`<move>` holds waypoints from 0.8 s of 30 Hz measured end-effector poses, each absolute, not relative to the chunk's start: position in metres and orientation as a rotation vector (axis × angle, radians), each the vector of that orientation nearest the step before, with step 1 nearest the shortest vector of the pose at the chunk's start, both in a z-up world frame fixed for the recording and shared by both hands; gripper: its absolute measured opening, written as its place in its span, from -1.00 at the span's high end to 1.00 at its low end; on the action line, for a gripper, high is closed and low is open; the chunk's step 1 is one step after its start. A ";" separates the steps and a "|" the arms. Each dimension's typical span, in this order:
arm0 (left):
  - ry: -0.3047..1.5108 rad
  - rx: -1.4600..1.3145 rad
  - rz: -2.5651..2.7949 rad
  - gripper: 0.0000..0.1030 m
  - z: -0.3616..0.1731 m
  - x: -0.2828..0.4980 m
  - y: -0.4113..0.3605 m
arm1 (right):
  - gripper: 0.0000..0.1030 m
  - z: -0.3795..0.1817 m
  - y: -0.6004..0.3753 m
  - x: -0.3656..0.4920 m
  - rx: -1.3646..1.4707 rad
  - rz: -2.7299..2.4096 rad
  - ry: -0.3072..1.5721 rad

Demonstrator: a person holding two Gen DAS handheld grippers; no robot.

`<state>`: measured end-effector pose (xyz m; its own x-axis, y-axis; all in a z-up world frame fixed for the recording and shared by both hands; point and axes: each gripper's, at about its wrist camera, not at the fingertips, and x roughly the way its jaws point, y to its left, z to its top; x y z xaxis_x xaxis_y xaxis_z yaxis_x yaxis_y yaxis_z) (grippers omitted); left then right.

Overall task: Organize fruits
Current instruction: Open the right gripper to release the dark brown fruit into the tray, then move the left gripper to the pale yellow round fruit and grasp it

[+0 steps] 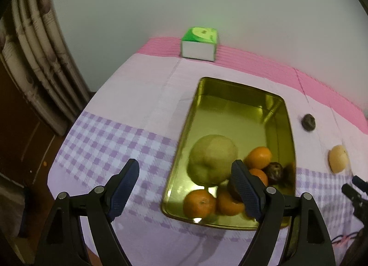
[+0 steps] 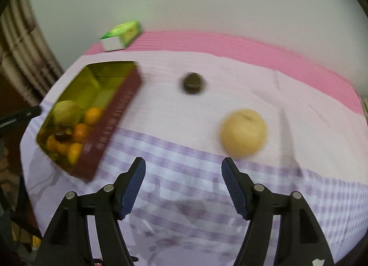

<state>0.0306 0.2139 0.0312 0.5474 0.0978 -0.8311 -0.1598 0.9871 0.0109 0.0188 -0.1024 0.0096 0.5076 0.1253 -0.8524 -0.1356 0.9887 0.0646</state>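
Observation:
A gold-lined tin box (image 1: 279,107) with dark red sides (image 2: 115,116) holds a large green pear (image 1: 212,159), several oranges (image 1: 199,203) and a dark fruit (image 1: 274,171). My left gripper (image 1: 185,169) hangs open and empty over the box's near left corner. On the cloth to the right of the box lie a small dark fruit (image 2: 192,83) and a pale yellow pear (image 2: 243,132). My right gripper (image 2: 183,165) stands open over the checked cloth, nothing between its fingers, with the yellow pear just beyond its right finger. The right view is blurred.
A green and white carton (image 1: 199,43) stands at the table's far edge by the wall. The cloth (image 1: 142,95) is pale pink with a purple check band and a pink border. Pleated curtains (image 1: 34,58) hang to the left. The other gripper's tip (image 1: 354,192) shows at right.

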 end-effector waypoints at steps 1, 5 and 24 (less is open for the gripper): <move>0.981 -0.058 0.142 -0.60 0.032 0.031 0.209 | -0.34 0.007 -0.116 0.017 0.008 0.130 1.032; 0.996 -0.011 0.076 -0.68 0.035 0.036 0.173 | -0.43 -0.003 -0.166 0.011 0.080 0.031 1.049; 1.035 0.265 -0.424 -0.88 0.003 0.082 -0.071 | -0.76 -0.017 -0.286 -0.008 0.213 -0.202 1.074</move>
